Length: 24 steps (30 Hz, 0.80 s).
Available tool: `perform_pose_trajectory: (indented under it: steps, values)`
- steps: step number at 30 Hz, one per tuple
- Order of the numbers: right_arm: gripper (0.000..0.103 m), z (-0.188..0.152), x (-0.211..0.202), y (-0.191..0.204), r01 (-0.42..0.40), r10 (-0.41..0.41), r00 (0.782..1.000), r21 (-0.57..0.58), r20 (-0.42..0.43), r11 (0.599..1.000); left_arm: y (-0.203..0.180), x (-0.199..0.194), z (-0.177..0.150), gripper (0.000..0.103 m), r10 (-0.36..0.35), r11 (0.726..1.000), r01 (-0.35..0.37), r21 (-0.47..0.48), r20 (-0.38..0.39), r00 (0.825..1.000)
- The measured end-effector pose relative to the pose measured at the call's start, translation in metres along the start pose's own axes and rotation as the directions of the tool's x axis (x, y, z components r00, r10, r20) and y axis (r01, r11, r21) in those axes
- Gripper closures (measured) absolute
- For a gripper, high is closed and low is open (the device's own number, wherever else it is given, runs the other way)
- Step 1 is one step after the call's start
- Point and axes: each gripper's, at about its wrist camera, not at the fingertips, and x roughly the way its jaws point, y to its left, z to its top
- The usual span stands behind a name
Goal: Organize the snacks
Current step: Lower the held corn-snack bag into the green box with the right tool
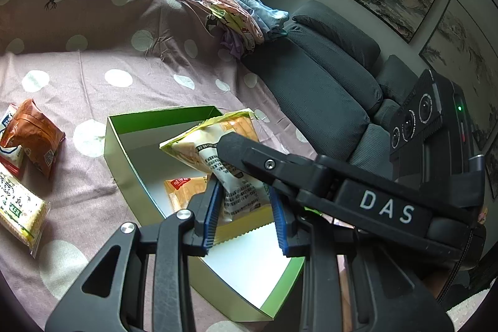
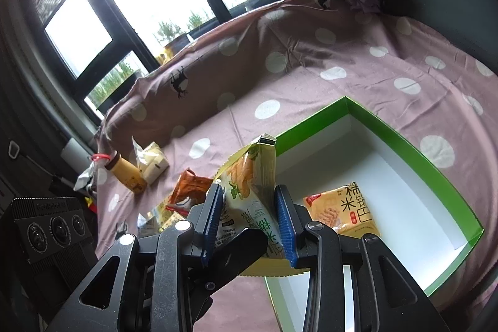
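Both tools are clamped on one yellow-green snack bag: your left tool pinches its lower part between the blue pads, and your right tool grips the same bag from the other side, so each tool's black frame crosses into the other's view. You hold the bag up over the near corner of the green box, which sits open on the bed.

Inside the box, an orange snack packet lies flat on the white floor; the bag and your right tool's finger cover its near edge.

Beyond the tools, to the left on the dotted pink bedsheet, you have a brown packet, a cracker pack cut off by the frame edge, a small bottle lying on its side and a pale carton. Other wrappers behind your right tool's left finger are too hidden to identify.

Farther back, folded clothes rest beside a dark grey cushion, with windows behind.
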Motion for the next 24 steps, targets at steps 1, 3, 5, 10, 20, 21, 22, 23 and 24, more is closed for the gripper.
perform_pose_trajectory:
  steps: [1, 3, 5, 10, 20, 21, 22, 23, 24]
  values:
    - [0.065, 0.000, 0.001, 0.000, 0.001, -0.001, 1.000, 0.002, -0.004, 1.000, 0.001, 0.001, 0.000, 0.075, -0.001, 1.000, 0.001, -0.004, -0.004, 1.000]
    - [0.065, -0.001, 0.002, -0.002, 0.007, -0.006, 1.000, 0.006, -0.011, 1.000, 0.002, 0.002, -0.001, 0.075, -0.002, 1.000, 0.002, -0.011, -0.009, 1.000]
    - [0.065, -0.002, 0.003, -0.003, 0.011, -0.011, 1.000, 0.008, -0.017, 1.000, 0.003, 0.003, -0.002, 0.075, -0.004, 1.000, 0.004, -0.019, -0.013, 1.000]
    - [0.065, -0.003, 0.005, -0.003, 0.025, -0.024, 0.999, 0.014, -0.031, 1.000, 0.005, 0.006, -0.003, 0.075, -0.009, 0.999, 0.008, -0.033, -0.025, 1.000]
    - [0.065, -0.004, 0.001, -0.010, 0.033, -0.032, 0.999, 0.042, -0.020, 0.999, -0.002, 0.014, 0.002, 0.075, -0.014, 1.000, 0.013, -0.002, -0.060, 0.998]
    - [0.065, -0.004, 0.000, -0.012, 0.032, -0.031, 0.999, 0.048, -0.018, 0.998, -0.003, 0.016, 0.003, 0.075, -0.012, 1.000, 0.013, 0.003, -0.069, 0.998]
    - [0.065, -0.004, 0.000, -0.013, 0.032, -0.031, 0.999, 0.055, -0.017, 0.998, -0.004, 0.019, 0.004, 0.075, -0.011, 1.000, 0.012, 0.009, -0.078, 0.997]
    - [0.065, -0.003, 0.000, -0.016, 0.033, -0.032, 0.999, 0.063, -0.017, 0.997, -0.004, 0.021, 0.005, 0.075, -0.010, 1.000, 0.011, 0.012, -0.087, 0.996]
    - [0.065, -0.003, 0.000, -0.018, 0.034, -0.033, 0.999, 0.073, -0.017, 0.997, -0.005, 0.023, 0.005, 0.075, -0.006, 1.000, 0.008, 0.017, -0.095, 0.995]
